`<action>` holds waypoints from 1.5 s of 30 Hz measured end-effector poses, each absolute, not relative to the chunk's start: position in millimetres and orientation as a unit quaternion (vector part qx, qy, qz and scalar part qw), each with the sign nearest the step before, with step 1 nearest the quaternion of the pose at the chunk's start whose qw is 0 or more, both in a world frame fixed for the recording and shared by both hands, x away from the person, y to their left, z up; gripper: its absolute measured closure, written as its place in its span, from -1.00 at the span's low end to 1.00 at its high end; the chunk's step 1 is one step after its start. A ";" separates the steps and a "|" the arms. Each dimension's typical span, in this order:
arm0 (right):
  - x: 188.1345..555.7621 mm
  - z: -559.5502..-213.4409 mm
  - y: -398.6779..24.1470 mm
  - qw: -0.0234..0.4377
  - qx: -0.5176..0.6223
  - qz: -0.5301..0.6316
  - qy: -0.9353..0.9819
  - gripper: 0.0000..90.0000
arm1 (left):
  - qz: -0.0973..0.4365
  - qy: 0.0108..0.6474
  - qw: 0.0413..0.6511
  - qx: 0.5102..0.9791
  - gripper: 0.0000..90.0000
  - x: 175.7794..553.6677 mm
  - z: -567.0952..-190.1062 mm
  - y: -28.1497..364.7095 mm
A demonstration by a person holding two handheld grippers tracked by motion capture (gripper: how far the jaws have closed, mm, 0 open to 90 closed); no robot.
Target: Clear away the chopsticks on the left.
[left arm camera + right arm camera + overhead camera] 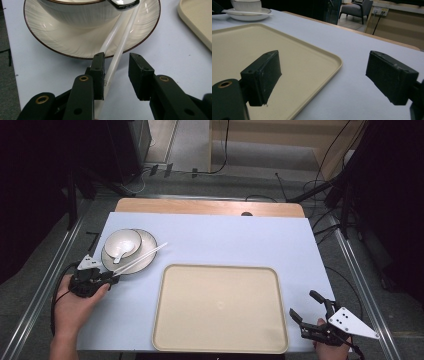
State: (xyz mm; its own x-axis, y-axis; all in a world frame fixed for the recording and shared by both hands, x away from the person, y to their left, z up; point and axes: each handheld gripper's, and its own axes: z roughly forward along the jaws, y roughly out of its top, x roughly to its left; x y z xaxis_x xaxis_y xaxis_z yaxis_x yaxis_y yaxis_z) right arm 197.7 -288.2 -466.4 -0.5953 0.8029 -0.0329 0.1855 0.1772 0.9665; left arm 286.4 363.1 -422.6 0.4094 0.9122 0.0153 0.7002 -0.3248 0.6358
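Left gripper view: my left claw (116,75) stands part open astride the white chopsticks (117,53), not yet pinching them; they lean on the plate (62,43) beside the bowl (80,12). Tray (220,307) awaits; right claw (324,80) gapes idle.

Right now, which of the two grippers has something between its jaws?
The left gripper: the white chopsticks run between its jaws, leaning on the plate rim. One rests against a pad; the other pad stands clear. The right gripper gapes over the tray edge.
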 end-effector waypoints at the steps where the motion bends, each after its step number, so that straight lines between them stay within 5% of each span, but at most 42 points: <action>1: 197.6 -466.4 -288.2 0.286 0.348 0.539 0.712 -0.71 | 0.189 0.509 0.278 0.792 0.46 286.5 -423.0 362.5; 21: 198.5 -467.0 -288.9 0.287 0.347 0.539 0.712 -0.71 | 0.194 0.497 0.226 0.815 0.55 289.7 -429.6 356.1; 30: 198.5 -467.2 -289.5 0.286 0.349 0.538 0.712 -0.71 | 0.179 0.467 0.221 0.838 0.87 287.8 -430.2 350.3; 45: 197.9 -466.3 -290.1 0.288 0.350 0.540 0.710 -0.71 | 0.156 0.450 0.226 0.850 0.89 283.5 -423.0 340.5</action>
